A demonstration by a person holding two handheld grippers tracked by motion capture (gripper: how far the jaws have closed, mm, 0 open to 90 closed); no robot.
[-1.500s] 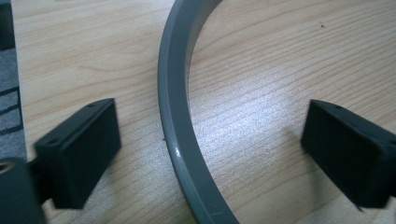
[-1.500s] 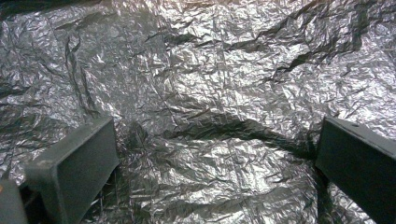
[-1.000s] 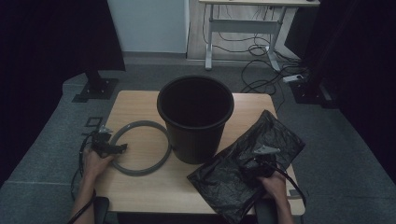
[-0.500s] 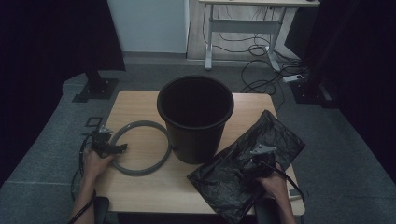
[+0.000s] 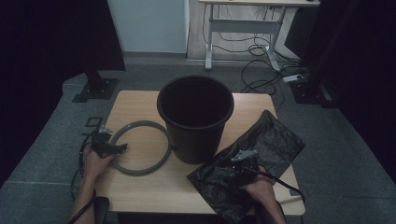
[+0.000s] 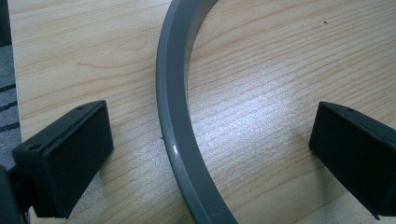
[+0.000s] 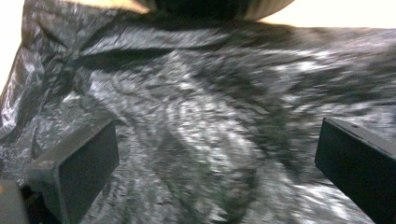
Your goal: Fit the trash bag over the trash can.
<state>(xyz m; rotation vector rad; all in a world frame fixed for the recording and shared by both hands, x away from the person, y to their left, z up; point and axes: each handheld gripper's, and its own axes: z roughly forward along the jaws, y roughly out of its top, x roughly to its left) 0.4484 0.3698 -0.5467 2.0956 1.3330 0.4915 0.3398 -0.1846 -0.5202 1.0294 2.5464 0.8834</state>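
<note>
Black bin (image 5: 195, 116) stands unlined mid-counter (image 5: 140, 100), grey ring (image 5: 140, 147) left, bag (image 5: 252, 163) right. Left gripper (image 6: 205, 149): fingers apart astride the ring, nothing gripped. Right gripper (image 7: 215, 163): fingers apart over the flat bag; lining seemingly remains.

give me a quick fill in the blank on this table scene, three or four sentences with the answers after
1. The grey ring lies flat on the wooden table, to the ____ of the black bucket in the high view.
2. The left gripper has its jaws ____ with the ring's band passing between them.
3. The right gripper is over a crumpled ____ plastic bag.
4. The bucket stands ____ on the table.

Missing words: left; open; black; upright
</note>
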